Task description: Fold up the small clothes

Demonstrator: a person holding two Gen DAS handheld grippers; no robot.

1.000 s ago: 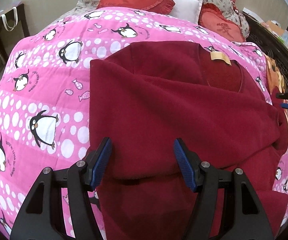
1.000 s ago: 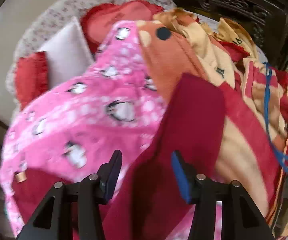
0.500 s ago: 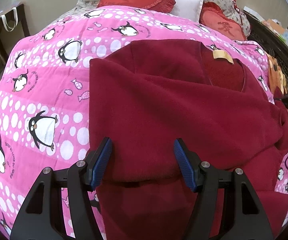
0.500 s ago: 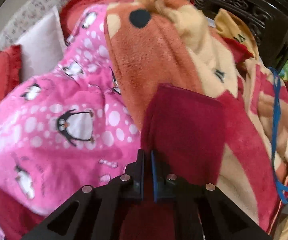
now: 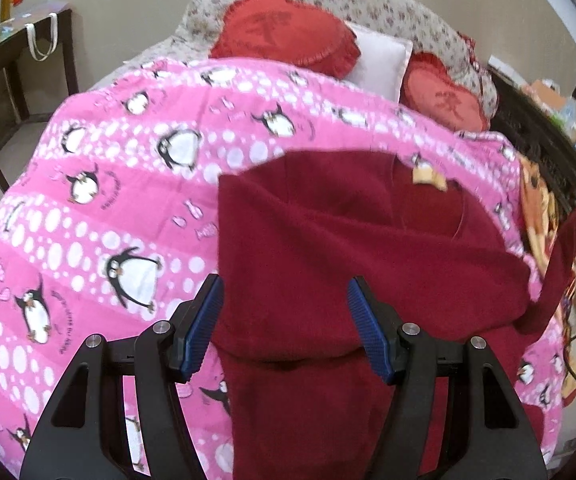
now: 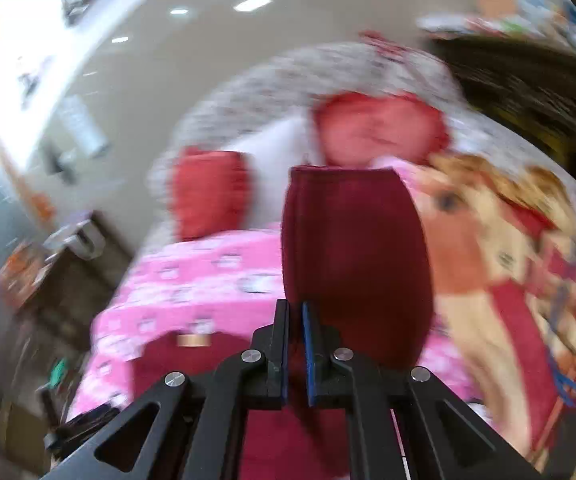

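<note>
A dark red fleece garment (image 5: 328,248) lay spread over a bright pink quilt printed with penguins and white dots (image 5: 119,200), its neck opening and a small tan label (image 5: 428,174) turned toward the head of the bed. The left gripper (image 5: 283,320) hovered above the garment's lower part with its blue-padded fingers (image 5: 203,320) spread wide, one on each side of a raised fold, and neither pad pressed on the cloth. At the right edge of that view a strip of the same dark red fabric rose off the bed. The right gripper (image 6: 295,344) had its jaws pressed together on the garment's sleeve (image 6: 352,248), which stood up in front of the camera as a broad panel with its hemmed end at the top; this view was heavily blurred. Behind the sleeve lay two red frilled cushions (image 6: 380,128) and a white pillow (image 5: 380,60) against a floral-patterned headboard cover (image 5: 368,4). To the right of the pink quilt sat a crumpled orange and cream blanket (image 6: 480,240), and beyond it a dark carved wooden frame (image 6: 528,92). A dark wooden side table (image 5: 15,56) stood left of the bed.
</note>
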